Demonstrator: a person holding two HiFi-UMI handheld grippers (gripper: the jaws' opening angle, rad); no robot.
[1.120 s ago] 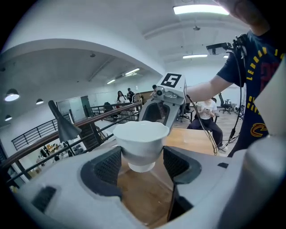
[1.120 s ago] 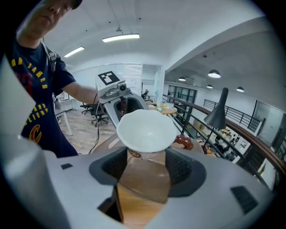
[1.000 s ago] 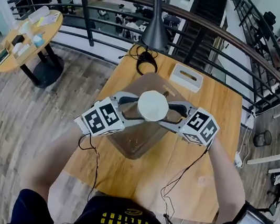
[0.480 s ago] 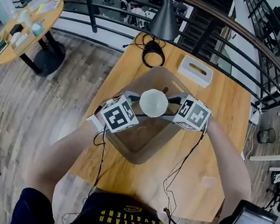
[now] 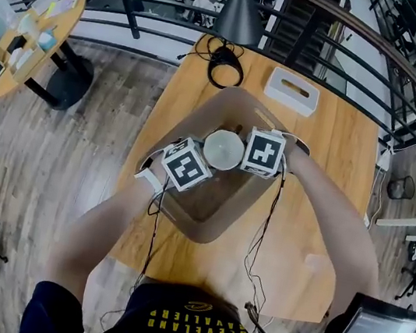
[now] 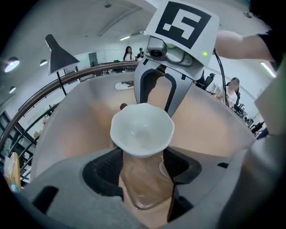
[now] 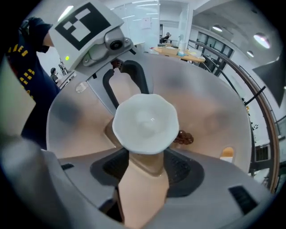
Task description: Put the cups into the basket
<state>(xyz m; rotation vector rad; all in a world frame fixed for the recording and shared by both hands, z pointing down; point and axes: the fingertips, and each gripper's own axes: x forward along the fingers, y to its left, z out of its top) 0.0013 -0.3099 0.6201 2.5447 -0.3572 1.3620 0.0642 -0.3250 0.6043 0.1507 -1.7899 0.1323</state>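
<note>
Hanging over the middle of the basket (image 5: 196,229), the white cup (image 5: 223,149) is upright with its scalloped rim on top. It is inside the translucent walls and seemingly not yet down on the floor. It is pinched from two sides: the left gripper (image 6: 142,152) clasps it from the near left and the right gripper (image 7: 146,156) from the right. The two face each other, each with its pads against the cup's body below the rim. The right gripper's jaws have just been closing a little, with the cup between them.

The step in hand reads as setting this cup into the basket. The next move calls for bringing the cup level onto the floor, clear of the small brown thing (image 7: 184,137) lying there. Both pairs of jaws should then part together so the cup does not tip.

Around the basket lies the wooden table (image 5: 326,166), with a white box (image 5: 291,91) at its far side.
</note>
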